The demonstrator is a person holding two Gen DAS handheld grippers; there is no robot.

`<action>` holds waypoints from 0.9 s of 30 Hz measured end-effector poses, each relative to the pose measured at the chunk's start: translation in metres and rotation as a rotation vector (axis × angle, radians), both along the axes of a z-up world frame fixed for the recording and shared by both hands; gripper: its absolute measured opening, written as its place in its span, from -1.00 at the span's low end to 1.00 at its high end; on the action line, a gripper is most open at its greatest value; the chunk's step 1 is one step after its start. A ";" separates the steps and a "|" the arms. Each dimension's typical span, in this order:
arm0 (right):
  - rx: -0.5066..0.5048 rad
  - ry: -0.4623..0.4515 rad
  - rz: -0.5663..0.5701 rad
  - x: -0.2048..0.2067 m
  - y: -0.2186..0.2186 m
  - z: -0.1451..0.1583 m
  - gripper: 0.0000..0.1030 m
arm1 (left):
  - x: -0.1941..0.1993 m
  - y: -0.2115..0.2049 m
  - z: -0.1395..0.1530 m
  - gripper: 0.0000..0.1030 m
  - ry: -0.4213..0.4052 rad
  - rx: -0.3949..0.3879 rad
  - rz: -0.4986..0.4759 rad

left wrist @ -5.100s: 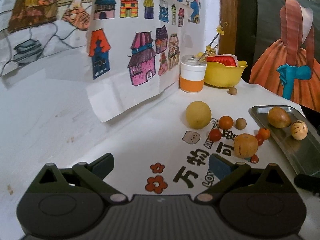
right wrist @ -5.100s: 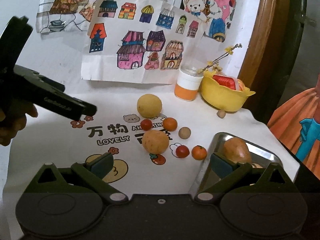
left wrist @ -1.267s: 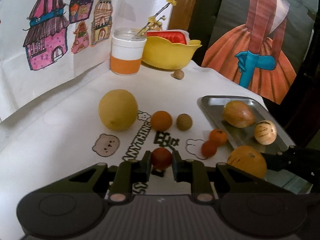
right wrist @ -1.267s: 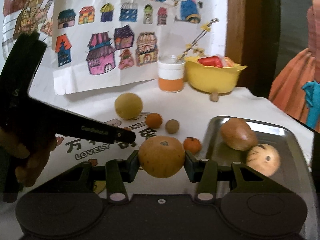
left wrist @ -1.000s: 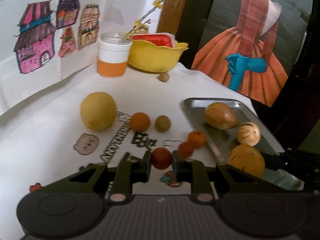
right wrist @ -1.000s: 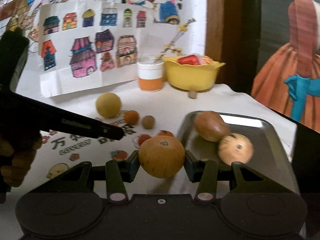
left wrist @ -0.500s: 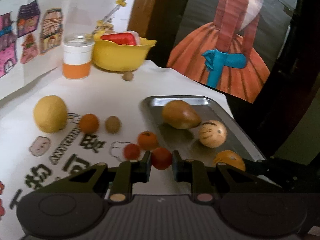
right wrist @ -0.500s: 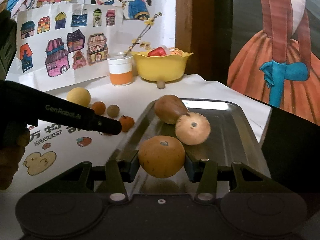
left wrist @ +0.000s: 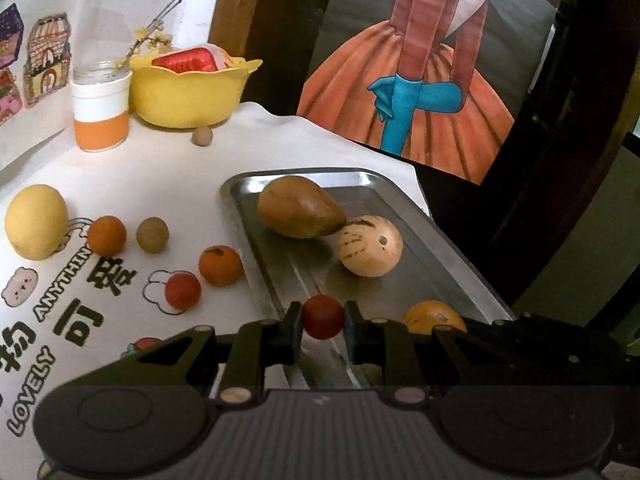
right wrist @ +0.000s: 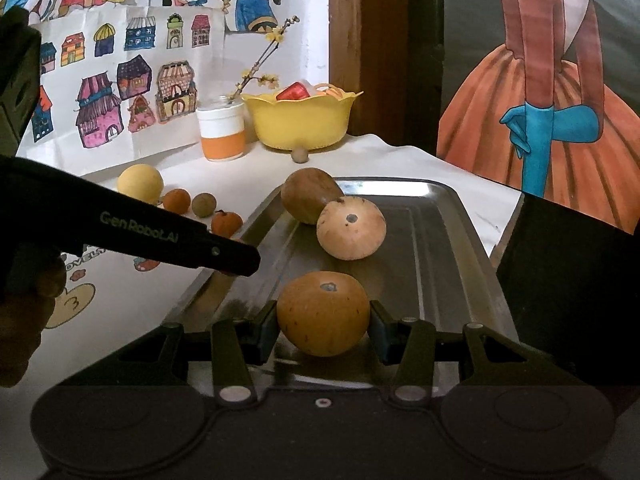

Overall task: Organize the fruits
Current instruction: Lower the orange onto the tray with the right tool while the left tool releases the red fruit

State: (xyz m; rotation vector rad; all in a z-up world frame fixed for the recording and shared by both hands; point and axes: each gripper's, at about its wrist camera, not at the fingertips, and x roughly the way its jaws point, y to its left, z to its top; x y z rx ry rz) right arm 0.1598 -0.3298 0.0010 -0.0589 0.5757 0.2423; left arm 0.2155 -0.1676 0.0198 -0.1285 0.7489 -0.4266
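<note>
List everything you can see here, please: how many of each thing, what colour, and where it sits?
Tray: one, silver, on the right of the tablecloth.
Fruits lying in the tray: two, a brown one and a pale speckled one.
Loose fruits on the cloth: one big yellow, two orange, one red, two small tan.
Bowl: one, yellow, at the back.
Cup: one, white and orange, beside the bowl.
Tablecloth: one, white, printed.
Drawings: several, colourful, on the wall.
Left gripper: fingers shut on a small red fruit.
Right gripper: fingers shut on an orange-brown fruit, over the tray.
</note>
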 end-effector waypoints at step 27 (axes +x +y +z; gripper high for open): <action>-0.001 -0.027 -0.003 -0.017 0.001 0.008 0.37 | -0.008 -0.005 -0.009 -0.47 0.039 0.005 0.000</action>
